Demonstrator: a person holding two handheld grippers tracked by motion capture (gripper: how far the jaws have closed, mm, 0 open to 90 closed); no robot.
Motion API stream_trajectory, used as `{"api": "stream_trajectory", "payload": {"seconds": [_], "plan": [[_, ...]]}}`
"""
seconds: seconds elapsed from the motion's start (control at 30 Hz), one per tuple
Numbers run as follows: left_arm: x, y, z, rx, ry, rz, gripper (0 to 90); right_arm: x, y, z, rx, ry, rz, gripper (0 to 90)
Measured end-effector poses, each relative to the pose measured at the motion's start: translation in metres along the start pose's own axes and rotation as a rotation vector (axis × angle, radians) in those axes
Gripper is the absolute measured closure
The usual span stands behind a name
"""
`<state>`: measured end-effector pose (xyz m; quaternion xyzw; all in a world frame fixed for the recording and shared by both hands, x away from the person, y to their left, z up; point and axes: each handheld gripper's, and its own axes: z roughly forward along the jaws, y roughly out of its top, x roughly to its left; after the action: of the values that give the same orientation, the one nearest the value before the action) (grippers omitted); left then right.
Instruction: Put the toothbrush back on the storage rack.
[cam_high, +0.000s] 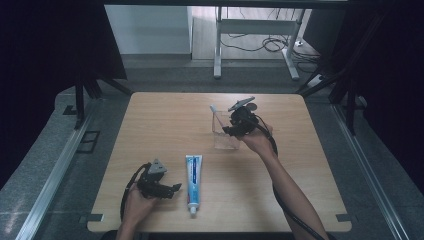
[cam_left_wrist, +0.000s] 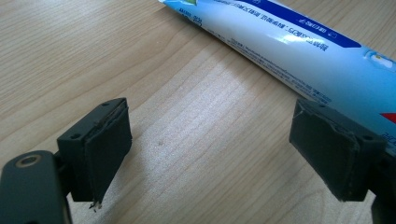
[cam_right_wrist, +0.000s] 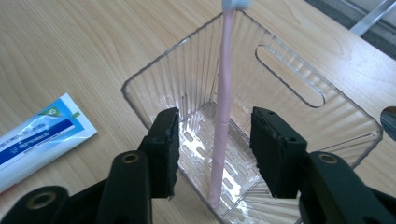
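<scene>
- The toothpaste tube (cam_high: 193, 182) lies flat on the table (cam_high: 165, 120), cap toward the near edge; it is white and blue with a band of small print along its side, too fine and turned away to read, and a green-and-white emblem near the crimped end.
- In the left gripper view the same tube (cam_left_wrist: 299, 51) shows a red corner mark by the right jaw; the writing there is upside down and unreadable.
- The left gripper (cam_high: 170, 189) rests on the table just left of the tube, jaws spread wide with bare wood between them; one jaw tip sits right beside the tube, and I cannot tell if it touches.
- Beyond the tube, toward the far right, stands a clear ribbed bin (cam_high: 226, 132) with slotted sides and a perforated floor.
- A pink toothbrush (cam_right_wrist: 223, 98) stands in the bin, handle foot on the floor, head leaning on the far rim.
- The right gripper (cam_right_wrist: 215, 156) hangs over the bin's near rim, jaws parted either side of the toothbrush handle and not pressing it.
- Past the table from the tube: a white desk frame (cam_high: 255, 30) and loose cables (cam_high: 265, 45) on the floor.
</scene>
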<state>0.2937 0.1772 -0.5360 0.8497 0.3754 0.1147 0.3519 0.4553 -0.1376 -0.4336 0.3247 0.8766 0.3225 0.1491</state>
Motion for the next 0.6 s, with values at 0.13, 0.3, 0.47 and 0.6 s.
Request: {"api": "stream_trajectory", "payload": {"seconds": [0.13,0.3,0.47,0.6], "plan": [[0.000,0.000,0.000,-0.002,-0.001,-0.002,13.1,0.003,-0.002,-0.007,-0.029,0.003,-0.009,46.9],[0.000,0.000,0.000,-0.003,-0.002,0.000,13.1,0.006,-0.004,-0.015,-0.053,0.007,-0.018,41.8],[-0.001,0.000,0.001,0.002,0.000,-0.001,13.1,0.009,-0.007,-0.022,-0.059,0.013,-0.026,38.0],[-0.001,0.000,0.000,-0.003,0.003,-0.001,13.1,0.010,-0.011,-0.026,-0.072,0.025,-0.029,34.1]]}}
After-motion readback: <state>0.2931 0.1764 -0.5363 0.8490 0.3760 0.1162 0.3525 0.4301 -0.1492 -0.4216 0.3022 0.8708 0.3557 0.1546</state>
